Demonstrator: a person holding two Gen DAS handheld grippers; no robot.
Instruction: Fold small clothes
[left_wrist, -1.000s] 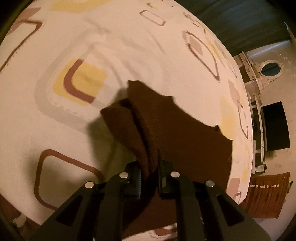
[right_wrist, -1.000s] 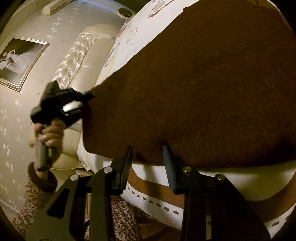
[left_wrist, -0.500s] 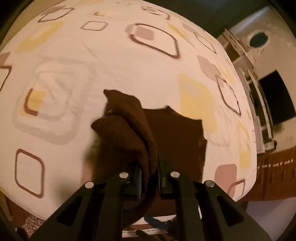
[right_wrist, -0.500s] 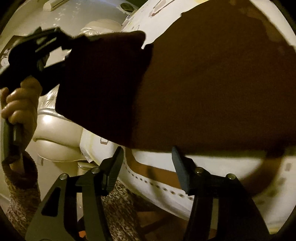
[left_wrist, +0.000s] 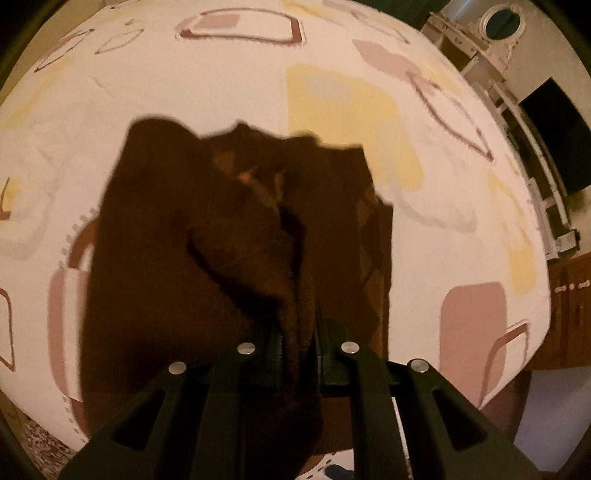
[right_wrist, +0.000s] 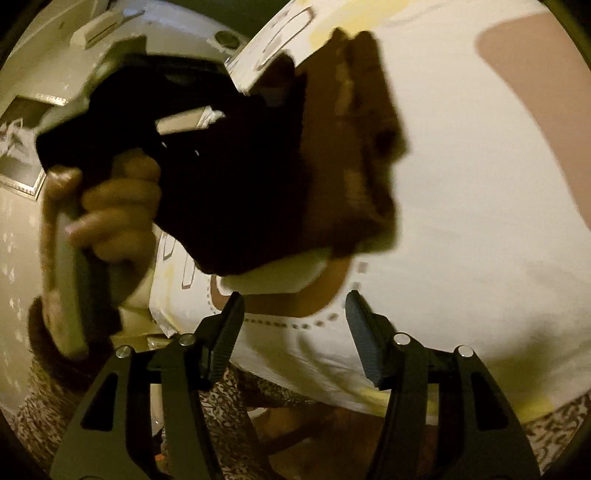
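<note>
We are looking across one bed, its white sheet (left_wrist: 229, 92) printed with rounded squares in brown, mauve and yellow and filling most of both views. We are finding no brand, label or readable writing anywhere on it.

One brown garment (left_wrist: 166, 258) is lying on the sheet, a fuzzy knitted piece, bunched and doubled over itself; one fold of it is rising off the bed into our left gripper (left_wrist: 298, 343), whose jaws are standing narrow and pinching that fold between the pads. From the right wrist view the same garment (right_wrist: 354, 155) is hanging as a dark mass from that left gripper (right_wrist: 177, 122), with its far layers resting on the bed; the frame is blurred there, so we cannot tell how many layers are stacked.

We are counting two grippers and seeing one hand (right_wrist: 110, 206), the left one, wrapped round the pale handle, with a patterned sleeve below it.

Our right gripper (right_wrist: 295, 332) is hovering over the near edge of the sheet, apart from the garment. Its jaws have just been opening and are standing wide, with only the sheet showing between them.

One framed picture (right_wrist: 22, 147) is hanging on the wall at the left; nothing on it is legible.
</note>
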